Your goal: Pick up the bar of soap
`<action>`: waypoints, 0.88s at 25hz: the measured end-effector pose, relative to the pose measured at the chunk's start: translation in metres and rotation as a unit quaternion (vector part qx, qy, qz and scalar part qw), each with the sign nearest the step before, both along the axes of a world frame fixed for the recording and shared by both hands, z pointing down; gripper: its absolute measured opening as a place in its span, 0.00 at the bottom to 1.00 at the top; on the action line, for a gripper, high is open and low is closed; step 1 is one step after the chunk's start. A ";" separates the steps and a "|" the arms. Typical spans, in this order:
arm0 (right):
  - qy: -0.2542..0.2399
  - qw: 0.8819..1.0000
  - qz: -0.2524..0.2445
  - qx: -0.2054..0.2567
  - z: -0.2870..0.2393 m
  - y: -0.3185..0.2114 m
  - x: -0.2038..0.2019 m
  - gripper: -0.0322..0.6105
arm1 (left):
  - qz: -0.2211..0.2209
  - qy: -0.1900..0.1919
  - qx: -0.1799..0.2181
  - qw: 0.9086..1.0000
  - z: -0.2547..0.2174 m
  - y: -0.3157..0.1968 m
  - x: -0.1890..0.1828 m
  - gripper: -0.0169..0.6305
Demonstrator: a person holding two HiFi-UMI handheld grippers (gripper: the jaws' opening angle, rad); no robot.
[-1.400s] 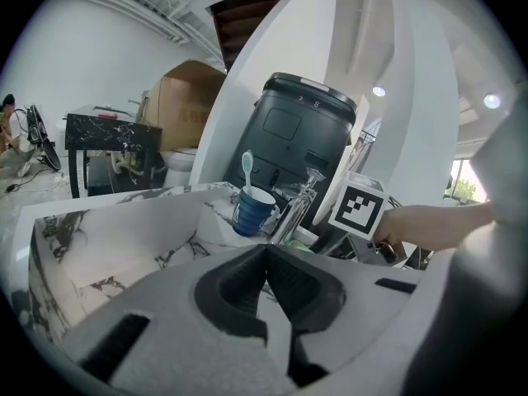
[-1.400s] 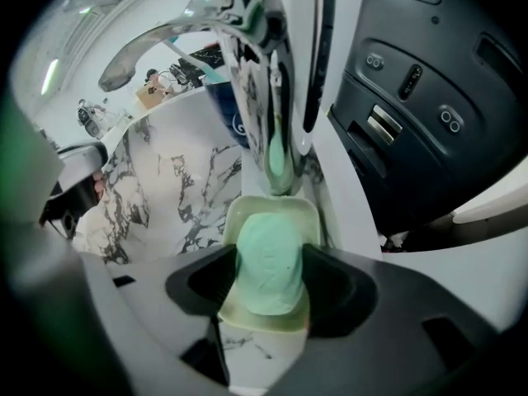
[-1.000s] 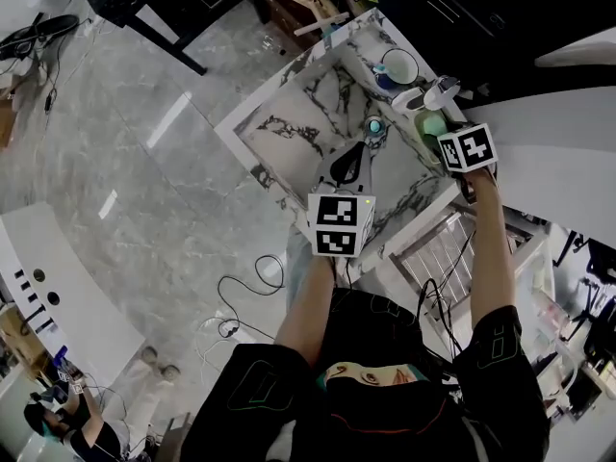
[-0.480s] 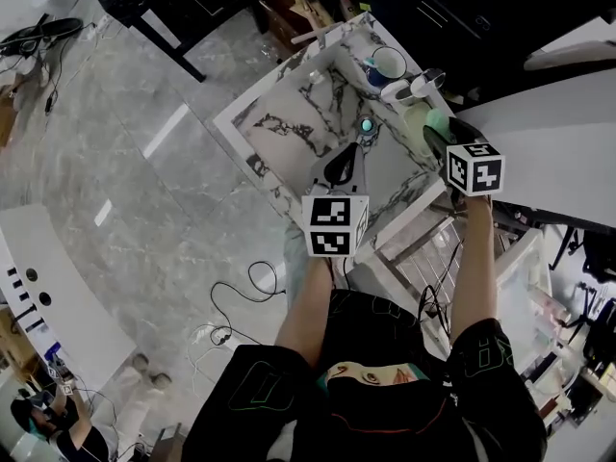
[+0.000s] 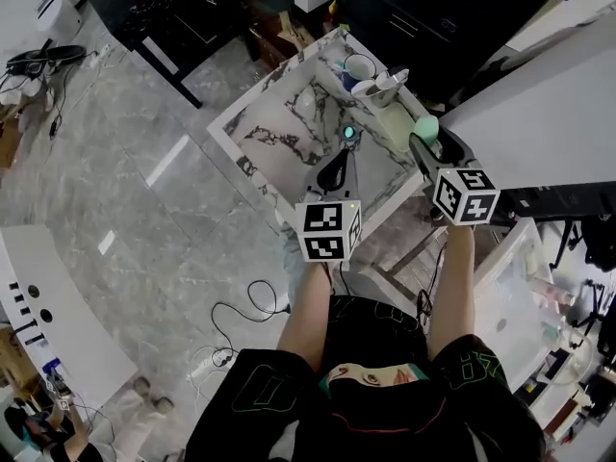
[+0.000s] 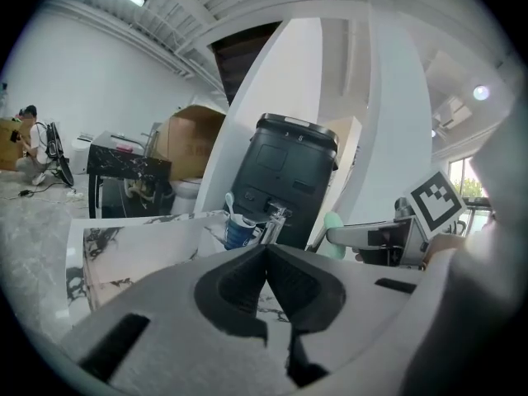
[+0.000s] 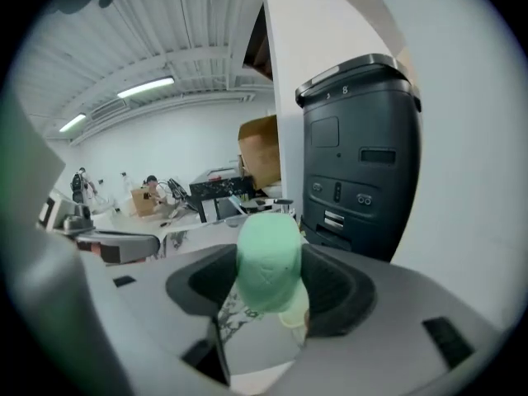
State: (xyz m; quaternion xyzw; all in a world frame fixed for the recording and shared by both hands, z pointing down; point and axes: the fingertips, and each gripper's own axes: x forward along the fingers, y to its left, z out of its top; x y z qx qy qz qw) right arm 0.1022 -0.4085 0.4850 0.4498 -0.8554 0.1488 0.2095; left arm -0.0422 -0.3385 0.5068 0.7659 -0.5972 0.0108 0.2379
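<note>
Right gripper view gives us the clearest look: the right hand-held gripper [image 7: 271, 294] is pinching the soap [image 7: 268, 262], a pale green bar standing on end between the two dark pads, with its top poking out above them. Nothing touches the soap but the jaws.

From the head view, we take the sink [image 5: 279, 114], a marble-patterned basin, as our landmark. The soap [image 5: 426, 125] is held up in the air at the sink's right edge. From this height it seems to sit just outside the rim, though we cannot be sure. The right hand-held gripper reaches in from the sink's near right side.

The left hand-held gripper [image 5: 339, 166] hangs over the sink's near edge and points at the drain [image 5: 348, 133] in the sink's middle. In the left gripper view its jaws are pressed together at the tips with nothing between them.

A cup [image 5: 360, 66] stands at the sink's far corner, and a faucet [image 5: 390, 83] is just beside it on the right. In the left gripper view we see a black bin [image 6: 285, 172] behind the sink's far side.
</note>
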 end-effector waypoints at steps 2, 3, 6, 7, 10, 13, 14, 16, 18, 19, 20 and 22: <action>-0.024 1.000 0.008 0.018 -0.014 0.011 0.004 0.44 | 0.001 -0.009 0.012 1.000 -0.013 0.004 0.004 0.04; -0.035 0.999 0.011 0.026 -0.021 0.016 0.006 0.44 | 0.001 -0.014 0.018 1.000 -0.020 0.006 0.007 0.04; -0.060 0.997 0.017 0.053 -0.045 0.032 0.014 0.44 | -0.002 -0.030 0.039 0.999 -0.046 0.013 0.010 0.04; -0.067 0.996 0.019 0.062 -0.053 0.037 0.017 0.44 | -0.003 -0.036 0.047 0.998 -0.054 0.015 0.011 0.04; -0.091 0.991 0.021 0.091 -0.079 0.051 0.028 0.44 | -0.008 -0.050 0.066 0.997 -0.075 0.022 0.015 0.04; -0.106 0.987 0.021 0.121 -0.104 0.060 0.040 0.44 | -0.009 -0.066 0.088 0.994 -0.096 0.025 0.020 0.04; -0.110 0.985 0.019 0.130 -0.110 0.063 0.044 0.44 | -0.009 -0.072 0.095 0.993 -0.103 0.025 0.022 0.04; -0.122 0.982 0.015 0.142 -0.121 0.069 0.052 0.44 | -0.010 -0.085 0.109 0.990 -0.117 0.028 0.025 0.04; -0.130 0.980 0.013 0.151 -0.128 0.074 0.058 0.44 | -0.014 -0.095 0.121 0.988 -0.128 0.031 0.027 0.04; -0.131 0.979 0.012 0.157 -0.131 0.075 0.061 0.44 | -0.017 -0.099 0.127 0.987 -0.134 0.032 0.027 0.04; -0.132 0.978 0.010 0.164 -0.135 0.077 0.063 0.44 | -0.019 -0.104 0.133 0.986 -0.138 0.033 0.028 0.04; -0.135 0.975 0.006 0.176 -0.142 0.080 0.065 0.44 | -0.023 -0.111 0.141 0.984 -0.145 0.036 0.028 0.04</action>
